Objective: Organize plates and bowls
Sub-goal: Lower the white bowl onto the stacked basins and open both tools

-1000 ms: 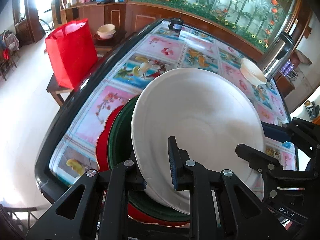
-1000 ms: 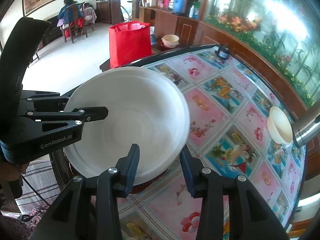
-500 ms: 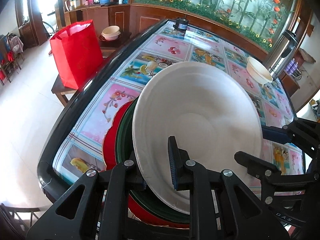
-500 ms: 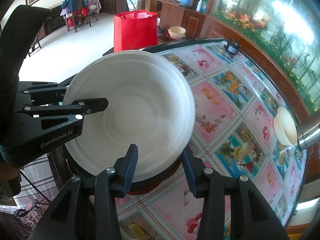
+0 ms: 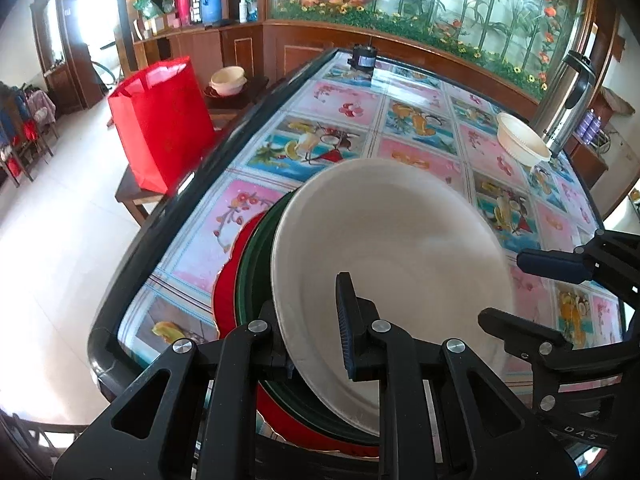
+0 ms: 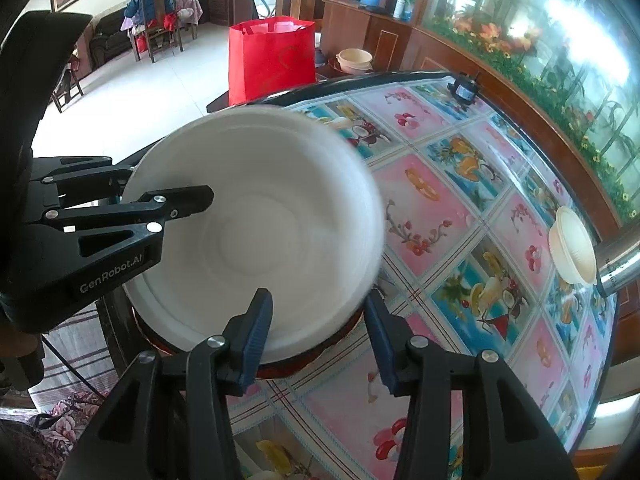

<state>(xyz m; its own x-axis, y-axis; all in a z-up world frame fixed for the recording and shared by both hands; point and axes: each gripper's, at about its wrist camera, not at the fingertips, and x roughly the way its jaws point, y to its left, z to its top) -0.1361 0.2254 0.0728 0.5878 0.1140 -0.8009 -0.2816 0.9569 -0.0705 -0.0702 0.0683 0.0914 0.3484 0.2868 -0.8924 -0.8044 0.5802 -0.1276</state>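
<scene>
The left gripper [image 5: 316,322] is clamped on the near rim of the white plate [image 5: 392,256], one finger under the rim and the blue-padded one inside the dish. The plate is tilted, its held edge low, over a green plate [image 5: 256,276] that lies on a red plate [image 5: 228,292] at the near end of the worktop [image 5: 420,108]. Whether the white plate's underside touches the green one is hidden. The right gripper [image 6: 318,328] stands open at the plate's opposite edge, one finger over the rim and the other just outside it, gripping nothing.

The step in hand looks like stacking: the white plate going onto the pile (its far edge is blurred, so it is probably moving). The next move calls for levelling the plate and centring it over the green one before the left gripper lets go. A cream bowl [image 5: 520,140] beside the steel flask [image 5: 568,96] at the far end remains to be gathered.
</scene>
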